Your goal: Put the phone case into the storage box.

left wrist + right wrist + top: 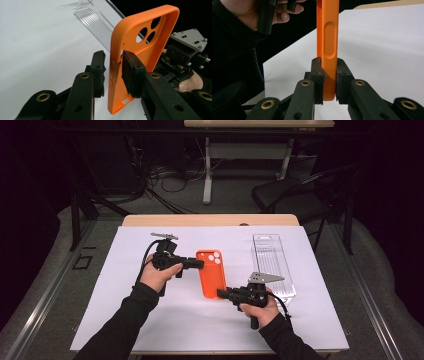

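An orange phone case [212,272] with three camera holes lies face up over the white sheet between my two grippers. My right gripper [220,293] is shut on its near bottom corner; in the right gripper view both pads press the case's side wall [328,37] at the right gripper [328,61]. My left gripper [200,264] reaches the case's left edge near the top. In the left gripper view the case wall [145,37] stands between the jaws of the left gripper [113,56]. One pad touches the inside and the other stands a little off.
A clear plastic packaging tray [272,265] lies to the right of the case, also in the left gripper view as the tray [95,22]. A white sheet [150,320] covers the wooden table. A black chair [295,195] and desk legs stand beyond the far edge.
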